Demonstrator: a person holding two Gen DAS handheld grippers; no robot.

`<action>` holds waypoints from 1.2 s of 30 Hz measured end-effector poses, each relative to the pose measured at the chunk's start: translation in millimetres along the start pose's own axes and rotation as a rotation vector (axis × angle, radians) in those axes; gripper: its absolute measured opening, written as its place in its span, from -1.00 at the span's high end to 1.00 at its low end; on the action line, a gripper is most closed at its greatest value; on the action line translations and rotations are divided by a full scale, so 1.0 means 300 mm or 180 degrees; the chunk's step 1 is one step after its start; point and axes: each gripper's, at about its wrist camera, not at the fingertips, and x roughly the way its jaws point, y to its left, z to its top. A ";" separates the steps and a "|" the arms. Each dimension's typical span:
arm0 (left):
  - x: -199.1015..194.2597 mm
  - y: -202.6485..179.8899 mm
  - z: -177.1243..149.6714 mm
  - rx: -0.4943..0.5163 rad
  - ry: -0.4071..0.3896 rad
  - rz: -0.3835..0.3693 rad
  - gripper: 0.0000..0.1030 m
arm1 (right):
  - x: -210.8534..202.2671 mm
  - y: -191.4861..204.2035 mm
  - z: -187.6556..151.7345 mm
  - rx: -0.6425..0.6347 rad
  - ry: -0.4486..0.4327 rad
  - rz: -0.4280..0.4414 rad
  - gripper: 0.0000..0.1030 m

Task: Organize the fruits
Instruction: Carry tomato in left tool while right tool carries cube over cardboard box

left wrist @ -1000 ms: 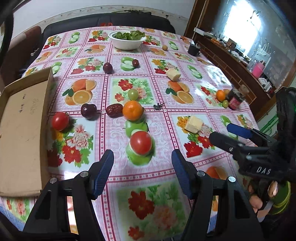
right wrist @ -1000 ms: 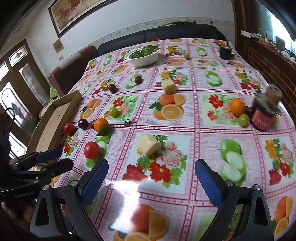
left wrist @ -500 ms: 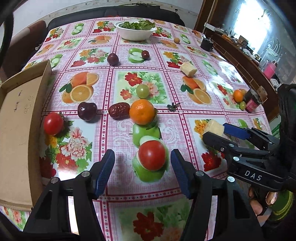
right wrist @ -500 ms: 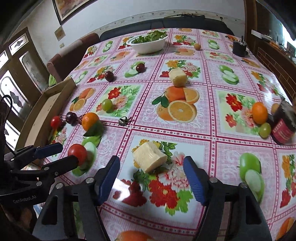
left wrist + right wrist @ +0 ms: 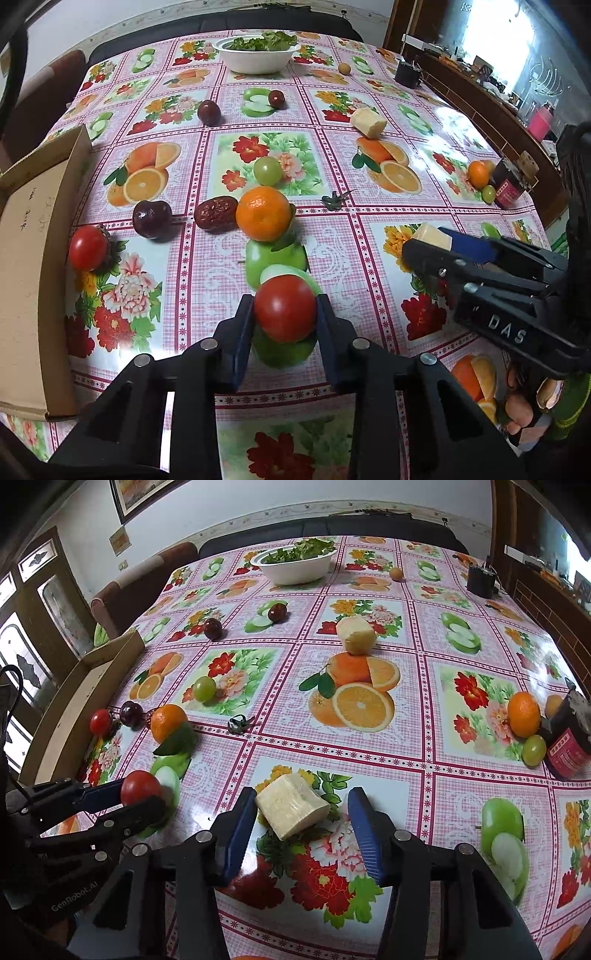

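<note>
Red tomato (image 5: 285,308) sits gripped in my closing left gripper (image 5: 284,314); right gripper (image 5: 302,825) closing, pale block (image 5: 291,810) untouched; over-squeezing risks bruising.

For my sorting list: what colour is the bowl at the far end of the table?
White; the bowl shows best in the right wrist view.

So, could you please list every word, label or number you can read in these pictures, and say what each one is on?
"DAS": white letters on the body of the right claw.
"GenRobot.AI": on the body of the left claw.
Handwritten marks inside the cardboard box: too faint to read.
Red label on the dark jar: too blurred to read.
</note>
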 end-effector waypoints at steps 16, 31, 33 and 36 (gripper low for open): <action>-0.076 0.070 -0.034 -0.0141 -0.0116 0.0141 0.43 | -0.072 0.005 -0.025 0.0132 -0.0055 0.0084 0.22; -0.250 0.269 -0.062 -0.0461 -0.0482 0.0515 0.42 | -0.131 0.216 0.021 -0.0209 -0.0174 0.0302 0.23; -0.266 0.310 -0.067 -0.0535 -0.0509 0.0549 0.42 | -0.129 0.260 0.029 -0.0286 -0.0183 0.0351 0.23; -0.289 0.378 -0.079 -0.0651 -0.0546 0.0613 0.42 | -0.124 0.338 0.044 -0.0406 -0.0186 0.0453 0.23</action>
